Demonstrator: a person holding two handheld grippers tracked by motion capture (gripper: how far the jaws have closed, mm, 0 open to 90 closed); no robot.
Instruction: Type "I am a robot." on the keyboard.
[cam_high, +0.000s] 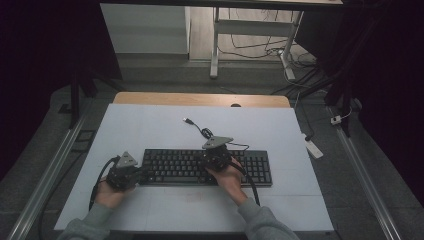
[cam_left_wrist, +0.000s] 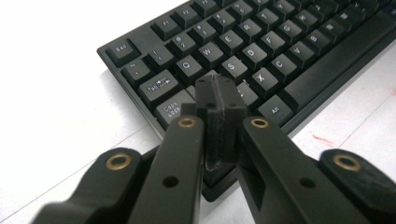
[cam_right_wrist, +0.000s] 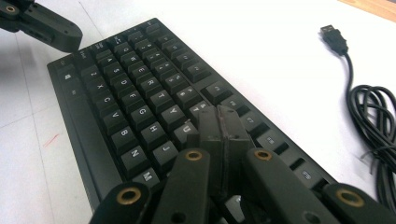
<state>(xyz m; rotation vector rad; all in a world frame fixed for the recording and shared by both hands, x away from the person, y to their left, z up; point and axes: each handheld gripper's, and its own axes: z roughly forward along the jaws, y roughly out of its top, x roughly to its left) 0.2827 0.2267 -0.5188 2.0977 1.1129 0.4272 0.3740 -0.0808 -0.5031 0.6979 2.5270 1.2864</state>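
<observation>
Keyboard (cam_high: 207, 167) lies beneath both closed grippers' tips.

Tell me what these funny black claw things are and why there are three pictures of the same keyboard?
A person sits at a white table and holds a grabbing tool in each hand. The left gripper and the right gripper each have two black jaws, like pinchers. Both are squeezed shut now, with nothing held between them.

One picture comes from a camera up high, looking down. The other two come from little cameras riding on each gripper, so you see the jaws poking up from the bottom.

On the table lies a black keyboard. Its cable is coiled beside it, and the plug is plugged into nothing. The shut jaws point at the keys, perhaps to press them.
</observation>
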